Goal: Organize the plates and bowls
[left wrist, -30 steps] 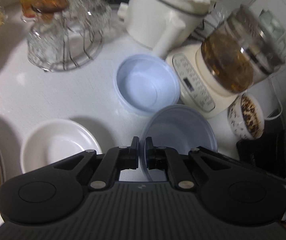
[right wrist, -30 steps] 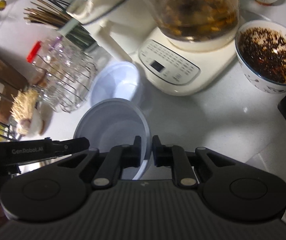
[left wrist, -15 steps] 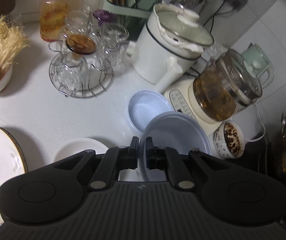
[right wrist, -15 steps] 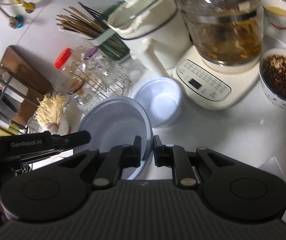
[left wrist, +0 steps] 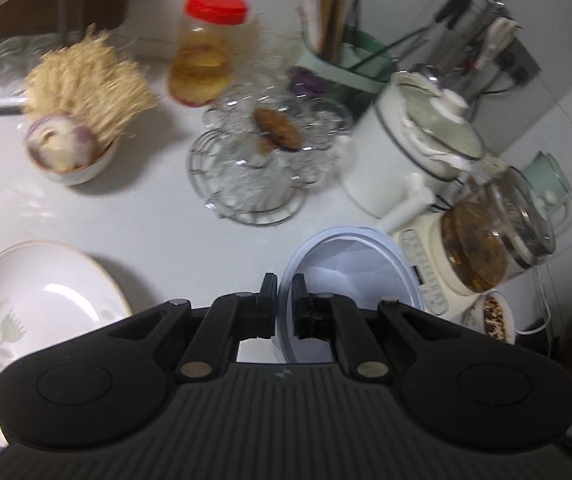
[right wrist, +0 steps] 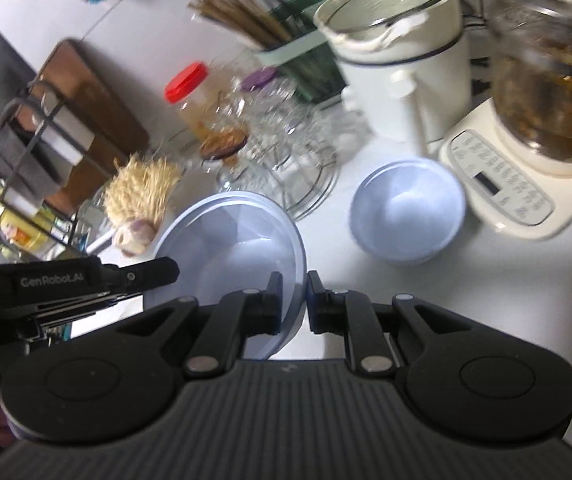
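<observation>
A pale blue plastic bowl [left wrist: 349, 272] hangs above the white counter, held from two sides. My left gripper [left wrist: 284, 304] is shut on its left rim. My right gripper [right wrist: 294, 300] is shut on the opposite rim of the same bowl [right wrist: 230, 240]. The left gripper's fingertips [right wrist: 166, 270] show at the bowl's far side in the right wrist view. A second pale blue bowl [right wrist: 407, 212] sits on the counter in front of the cream kettle base. A white plate with a leaf pattern [left wrist: 42, 300] lies at the left.
Glass cups on a wire rack [left wrist: 262, 168] stand behind the held bowl. A white pot [left wrist: 401, 160], a glass kettle of tea [left wrist: 485, 248] and a bowl of dark bits [left wrist: 495, 316] crowd the right. A red-lidded jar [left wrist: 210, 48] and a bowl of garlic [left wrist: 70, 152] stand at the back left.
Both grippers have risen and drawn back together with the blue bowl, so the counter looks farther off. The small white dish has slipped out of sight under the left gripper.
</observation>
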The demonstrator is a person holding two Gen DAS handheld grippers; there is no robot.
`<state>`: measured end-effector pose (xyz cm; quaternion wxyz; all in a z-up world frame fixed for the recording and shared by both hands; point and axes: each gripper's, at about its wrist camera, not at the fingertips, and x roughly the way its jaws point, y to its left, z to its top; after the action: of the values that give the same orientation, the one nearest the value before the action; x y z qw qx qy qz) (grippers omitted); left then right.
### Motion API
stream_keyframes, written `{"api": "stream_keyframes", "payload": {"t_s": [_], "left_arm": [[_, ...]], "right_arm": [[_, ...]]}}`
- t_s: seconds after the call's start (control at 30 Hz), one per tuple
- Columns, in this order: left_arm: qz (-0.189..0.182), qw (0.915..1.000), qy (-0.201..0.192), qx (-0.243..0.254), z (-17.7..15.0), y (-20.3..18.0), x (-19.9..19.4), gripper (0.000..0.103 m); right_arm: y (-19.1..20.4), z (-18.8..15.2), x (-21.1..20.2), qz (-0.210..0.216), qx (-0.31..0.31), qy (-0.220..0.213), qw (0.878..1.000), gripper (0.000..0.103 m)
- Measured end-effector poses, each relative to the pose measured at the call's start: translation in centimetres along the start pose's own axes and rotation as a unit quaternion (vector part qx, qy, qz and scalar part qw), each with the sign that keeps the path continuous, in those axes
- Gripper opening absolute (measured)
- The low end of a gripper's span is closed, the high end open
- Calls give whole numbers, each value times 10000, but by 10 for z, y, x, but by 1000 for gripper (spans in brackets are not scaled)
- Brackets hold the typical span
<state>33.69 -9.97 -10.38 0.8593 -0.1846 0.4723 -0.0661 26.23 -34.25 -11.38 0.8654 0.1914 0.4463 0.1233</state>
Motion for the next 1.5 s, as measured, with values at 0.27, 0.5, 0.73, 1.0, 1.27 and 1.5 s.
{"api": "stream_keyframes", "payload": {"t_s": [0.27, 0.5, 0.73, 1.0, 1.27, 1.5], "left_arm": [[283, 9987, 347, -237, -18, 33, 19, 8], [336, 9982, 458, -213, -30, 38, 34, 8], [362, 9973, 604, -210, -37, 42, 45, 8], [409, 9970, 612, -225, -40, 47, 52, 8], [369, 9963, 735, -238, -41, 49, 52, 8], [205, 9982, 560, 60, -32, 41, 32, 33]], "right_arm": [[17, -15, 31, -184, -207, 442, 9986, 16], [16, -28, 45, -373, -229, 684, 9967, 16], [14, -35, 51, -482, -250, 750, 9957, 17], [15, -37, 55, -509, -280, 732, 9956, 17], [15, -37, 54, -522, -363, 743, 9952, 38], [18, -35, 45, -473, -315, 623, 9964, 53]]}}
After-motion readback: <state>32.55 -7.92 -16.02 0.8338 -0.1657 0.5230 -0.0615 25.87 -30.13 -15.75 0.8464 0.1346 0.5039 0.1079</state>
